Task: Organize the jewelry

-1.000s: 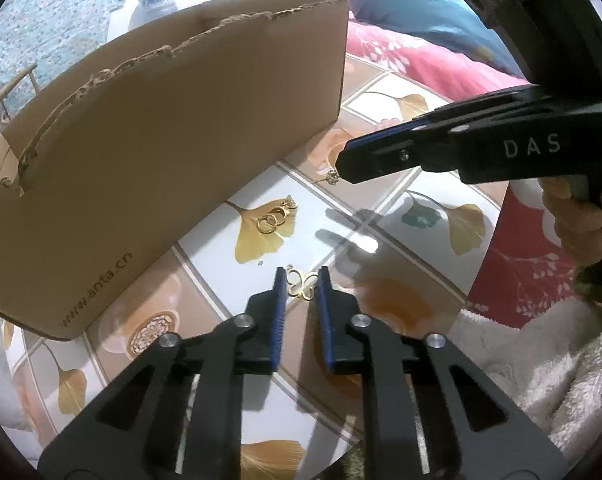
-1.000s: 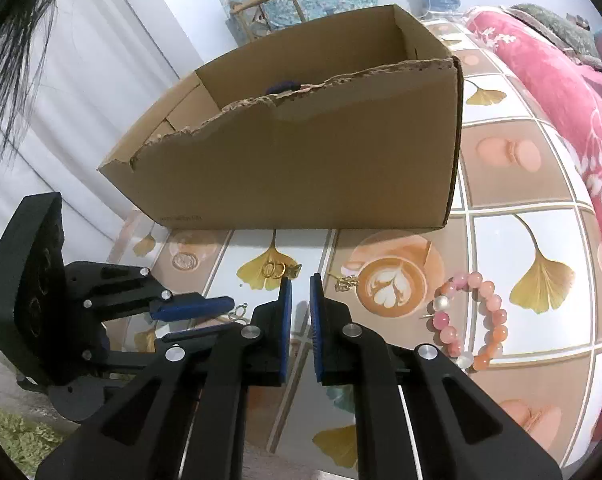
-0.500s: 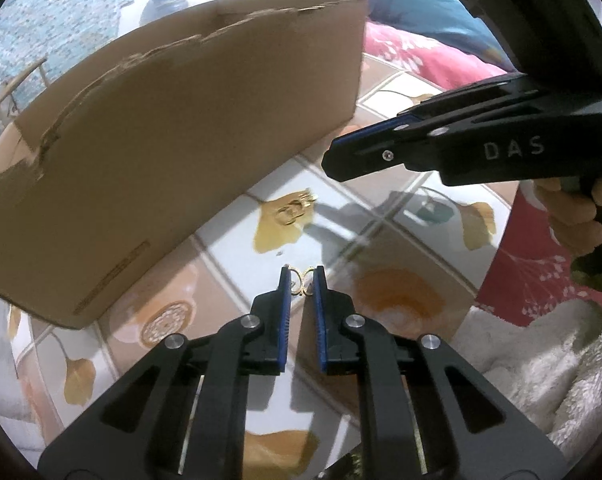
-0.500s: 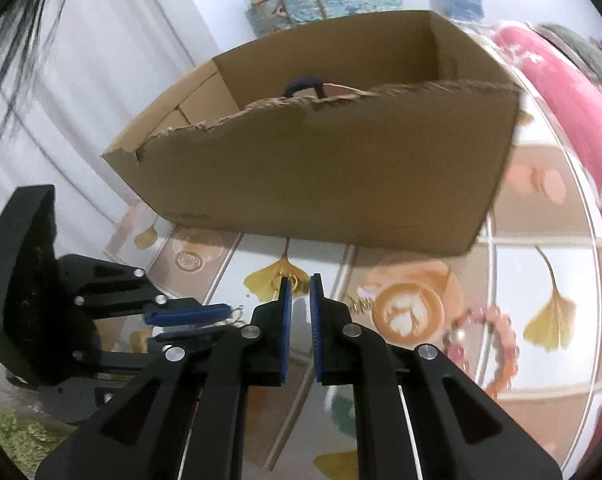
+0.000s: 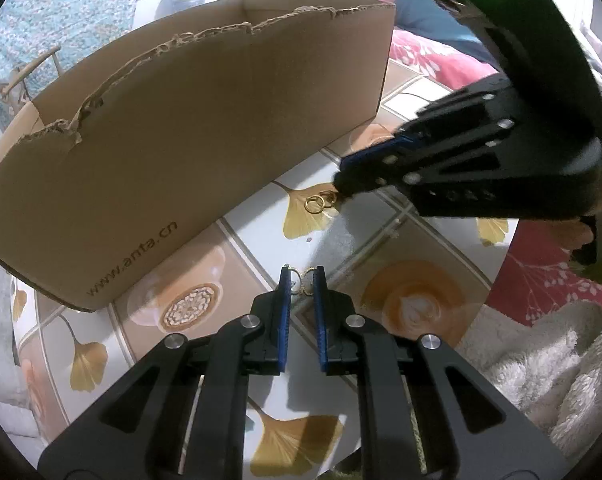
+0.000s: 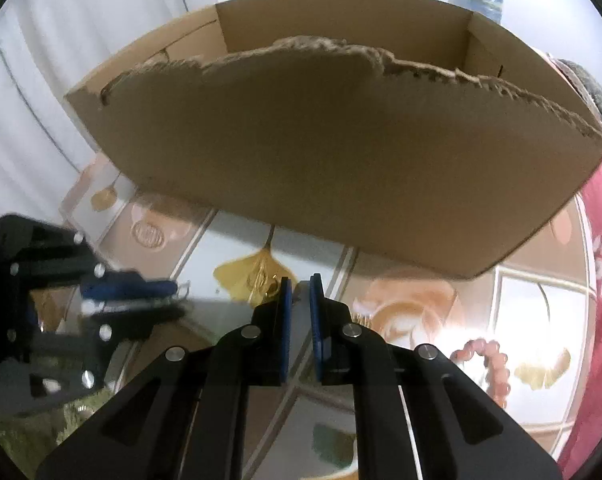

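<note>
A small gold earring (image 5: 303, 279) lies on the patterned tablecloth (image 5: 381, 240), and my left gripper (image 5: 303, 276) is shut on it, one blue pad on each side. A cluster of gold rings (image 5: 316, 202) rests on a ginkgo-leaf print near the cardboard box (image 5: 181, 140). My right gripper (image 5: 339, 182) is shut, with its tips at the right end of that cluster and nothing seen between the pads. In the right wrist view the gold rings (image 6: 263, 278) sit just left of my right gripper (image 6: 301, 286), and my left gripper (image 6: 175, 290) shows blurred at the left.
The open cardboard box (image 6: 341, 160) has a torn front rim and stands close behind both grippers. A pink bead bracelet (image 6: 489, 364) lies at the right, a small gold chain piece (image 6: 361, 318) beside the coffee print. A white fluffy towel (image 5: 541, 360) and a red floral blanket (image 5: 441, 56) border the cloth.
My right gripper has swung left and down until its tips are at the gold rings. My left gripper has narrowed around the small earring and stayed in place.
</note>
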The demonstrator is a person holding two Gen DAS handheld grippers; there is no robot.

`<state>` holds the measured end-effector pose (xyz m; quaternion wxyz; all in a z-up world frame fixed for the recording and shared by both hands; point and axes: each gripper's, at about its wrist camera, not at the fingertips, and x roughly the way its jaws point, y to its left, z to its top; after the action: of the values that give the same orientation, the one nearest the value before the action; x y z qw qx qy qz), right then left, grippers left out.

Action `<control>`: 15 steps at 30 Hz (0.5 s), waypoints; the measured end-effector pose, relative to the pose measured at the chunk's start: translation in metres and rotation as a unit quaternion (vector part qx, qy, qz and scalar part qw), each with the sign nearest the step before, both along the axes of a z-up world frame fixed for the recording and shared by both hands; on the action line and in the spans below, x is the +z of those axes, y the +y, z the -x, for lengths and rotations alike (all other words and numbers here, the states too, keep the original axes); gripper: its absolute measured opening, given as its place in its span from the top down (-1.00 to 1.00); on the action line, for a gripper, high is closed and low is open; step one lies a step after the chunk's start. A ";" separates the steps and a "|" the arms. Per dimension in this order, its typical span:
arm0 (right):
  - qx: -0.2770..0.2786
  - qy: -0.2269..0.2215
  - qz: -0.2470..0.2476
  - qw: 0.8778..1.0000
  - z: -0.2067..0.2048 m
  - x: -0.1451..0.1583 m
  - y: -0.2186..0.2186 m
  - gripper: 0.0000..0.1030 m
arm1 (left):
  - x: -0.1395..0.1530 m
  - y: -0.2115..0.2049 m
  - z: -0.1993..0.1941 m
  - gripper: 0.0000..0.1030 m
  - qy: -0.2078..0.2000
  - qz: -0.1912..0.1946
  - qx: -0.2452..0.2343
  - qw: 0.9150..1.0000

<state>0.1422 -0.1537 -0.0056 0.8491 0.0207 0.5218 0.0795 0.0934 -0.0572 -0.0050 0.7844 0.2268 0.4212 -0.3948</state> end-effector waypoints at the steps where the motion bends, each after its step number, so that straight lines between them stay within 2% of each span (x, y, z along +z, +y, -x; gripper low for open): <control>1: 0.000 0.003 0.000 1.000 0.002 0.000 0.000 0.81 | 0.000 0.000 0.000 0.80 0.000 0.001 0.000 1.000; 6: -0.003 0.016 -0.008 1.000 0.012 0.000 -0.001 0.81 | 0.000 0.004 0.001 0.80 -0.001 0.003 -0.003 1.000; 10: 0.005 -0.003 -0.038 0.999 0.019 0.008 -0.001 0.79 | -0.001 0.006 0.000 0.80 -0.002 0.003 -0.004 1.000; 12: 0.011 -0.005 -0.043 0.999 0.023 0.010 -0.003 0.60 | -0.001 0.006 0.001 0.80 -0.002 0.004 -0.004 1.000; 15: 0.023 -0.004 -0.027 0.999 0.026 0.007 0.003 0.54 | -0.001 0.007 0.001 0.80 -0.004 0.004 -0.003 1.000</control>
<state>0.1166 -0.1504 0.0015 0.8481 0.0311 0.5167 0.1129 0.0919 -0.0507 -0.0061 0.7857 0.2265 0.4157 -0.3983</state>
